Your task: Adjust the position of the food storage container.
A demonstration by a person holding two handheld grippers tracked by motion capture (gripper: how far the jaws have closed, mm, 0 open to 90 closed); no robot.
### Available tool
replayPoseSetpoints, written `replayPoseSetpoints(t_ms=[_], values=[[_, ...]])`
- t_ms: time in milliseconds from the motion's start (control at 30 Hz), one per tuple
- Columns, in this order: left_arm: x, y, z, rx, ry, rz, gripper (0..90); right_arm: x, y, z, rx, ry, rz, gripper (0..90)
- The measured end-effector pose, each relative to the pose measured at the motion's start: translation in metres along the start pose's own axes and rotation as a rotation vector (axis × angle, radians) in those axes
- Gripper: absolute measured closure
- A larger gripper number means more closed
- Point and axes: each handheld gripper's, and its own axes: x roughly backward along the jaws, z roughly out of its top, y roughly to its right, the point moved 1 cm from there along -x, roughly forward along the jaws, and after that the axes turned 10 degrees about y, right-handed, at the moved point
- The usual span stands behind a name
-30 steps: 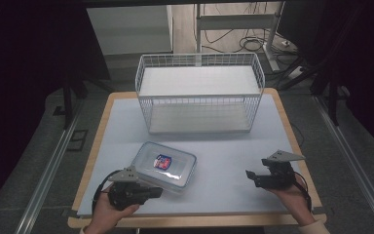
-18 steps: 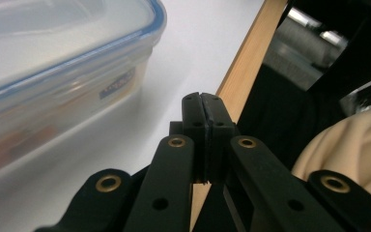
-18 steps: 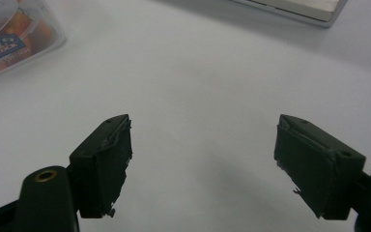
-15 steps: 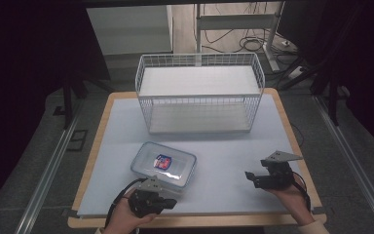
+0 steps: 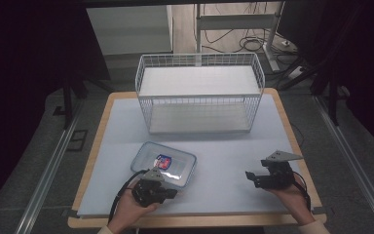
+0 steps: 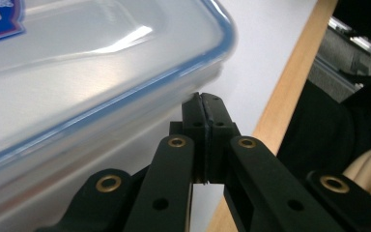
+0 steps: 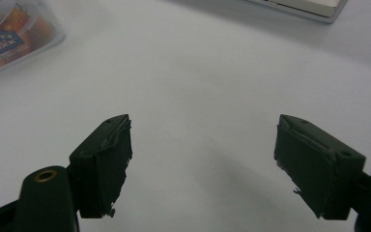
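The bench, wood-edged under a pale mat, is carrying everything here. A white wire basket is sitting at its far side. Nearer the person than that basket, and left of its middle, a clear plastic container with a blue-rimmed lid is lying flat, a red and blue label on top; whatever is inside is too blurred to name. The left claw is sitting low right against the container's near edge, jaws pressed together; in the left gripper view the closed tips are lying just beside the lid rim, and I cannot tell whether they are touching it. The right claw is hanging over bare mat, well right of the container, jaws spread wide with nothing between them.
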Motion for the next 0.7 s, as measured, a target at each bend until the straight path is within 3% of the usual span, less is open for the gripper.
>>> replayPoseSetpoints(t_ms=[400, 700], values=[[-0.018, -0.006, 0.014, 0.014, 0.011, 0.001, 90.0, 0.000, 0.001, 0.000, -0.005, 0.000, 0.006, 21.9], [-0.037, -0.014, 0.029, 0.053, 0.039, 0.043, 90.0, 0.000, 0.001, 0.000, -0.008, 0.001, 0.009, 21.9]])
